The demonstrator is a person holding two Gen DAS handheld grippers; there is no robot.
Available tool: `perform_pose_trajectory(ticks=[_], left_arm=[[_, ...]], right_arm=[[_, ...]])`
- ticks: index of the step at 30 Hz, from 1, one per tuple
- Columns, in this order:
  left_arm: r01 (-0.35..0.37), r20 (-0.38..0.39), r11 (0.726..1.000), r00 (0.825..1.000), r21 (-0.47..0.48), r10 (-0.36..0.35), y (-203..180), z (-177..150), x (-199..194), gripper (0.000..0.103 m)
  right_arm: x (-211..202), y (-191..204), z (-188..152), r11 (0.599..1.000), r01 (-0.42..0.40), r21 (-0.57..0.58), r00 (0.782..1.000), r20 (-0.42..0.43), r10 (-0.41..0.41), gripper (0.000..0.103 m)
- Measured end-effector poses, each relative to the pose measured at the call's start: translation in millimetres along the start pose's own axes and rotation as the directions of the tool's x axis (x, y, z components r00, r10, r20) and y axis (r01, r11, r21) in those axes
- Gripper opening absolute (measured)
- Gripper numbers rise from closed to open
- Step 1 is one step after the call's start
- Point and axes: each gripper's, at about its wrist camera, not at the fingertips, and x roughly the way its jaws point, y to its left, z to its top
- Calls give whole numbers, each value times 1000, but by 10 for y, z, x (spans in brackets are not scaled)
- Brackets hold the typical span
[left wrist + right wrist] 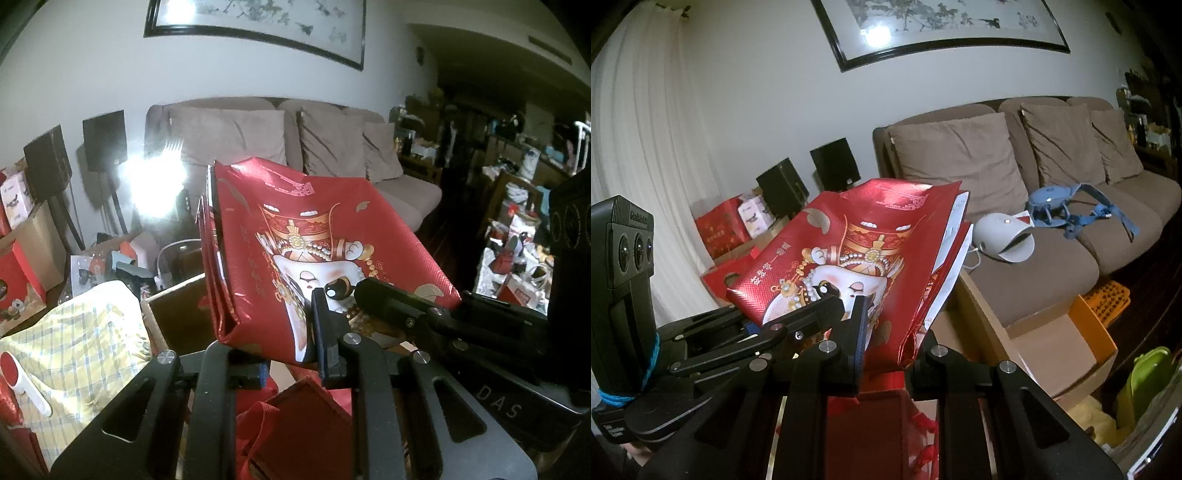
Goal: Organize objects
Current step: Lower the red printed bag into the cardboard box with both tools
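Left wrist view: left tool clamped on the lower edge of the red bag, held flat in the air, tilted, in front of the sofa. Right tool gripping the same edge just beside. Checked cloth and open box close under the bag's left fold.

Right wrist view: right tool pinched on the bag bottom edge; left tool touching it from the left. Cardboard box standing open below the right corner. Free air above the top edge.
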Motion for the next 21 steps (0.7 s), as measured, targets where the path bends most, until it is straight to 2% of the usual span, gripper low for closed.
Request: perform_pose_trajectory(ticks=[21], left_arm=[[9, -71, 1000, 997, -29, -11, 53, -90, 150, 17]], right_arm=[[160, -54, -53, 1000, 14, 22, 997, -80, -13, 17]])
